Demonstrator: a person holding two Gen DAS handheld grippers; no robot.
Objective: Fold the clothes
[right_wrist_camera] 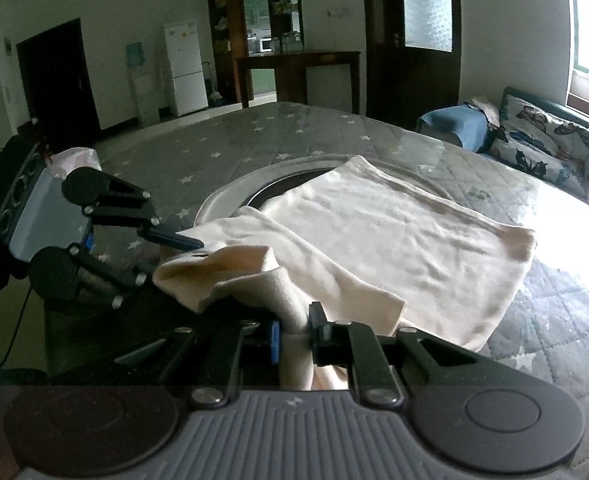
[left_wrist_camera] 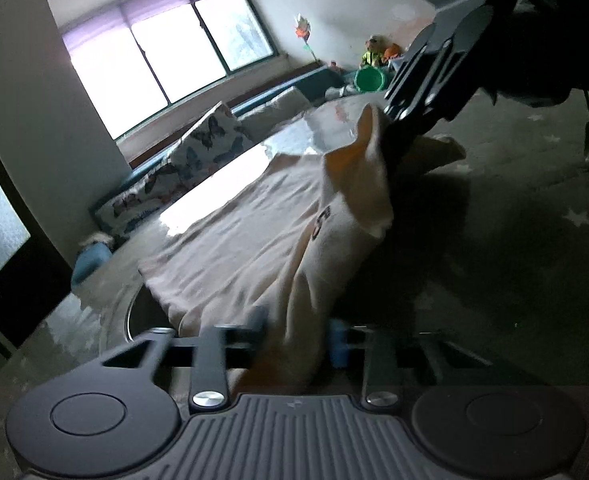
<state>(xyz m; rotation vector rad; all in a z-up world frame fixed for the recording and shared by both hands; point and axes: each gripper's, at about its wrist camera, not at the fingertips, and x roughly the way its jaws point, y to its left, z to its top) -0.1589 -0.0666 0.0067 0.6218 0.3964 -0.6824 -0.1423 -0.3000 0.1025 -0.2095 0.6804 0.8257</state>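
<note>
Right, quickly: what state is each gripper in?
Left gripper: closed on the cream garment.
Right gripper: closed on the same garment.

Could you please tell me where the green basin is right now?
In the left wrist view, the green basin sits far back, right of the window, beside the stuffed toys.

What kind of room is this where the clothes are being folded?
Most likely a lived-in home, a combined living and dining space. A white fridge stands by the far wall, butterfly-print cushions line a bench under the window, and the cream garment lies on a table covered by a star-patterned quilted cloth.
</note>
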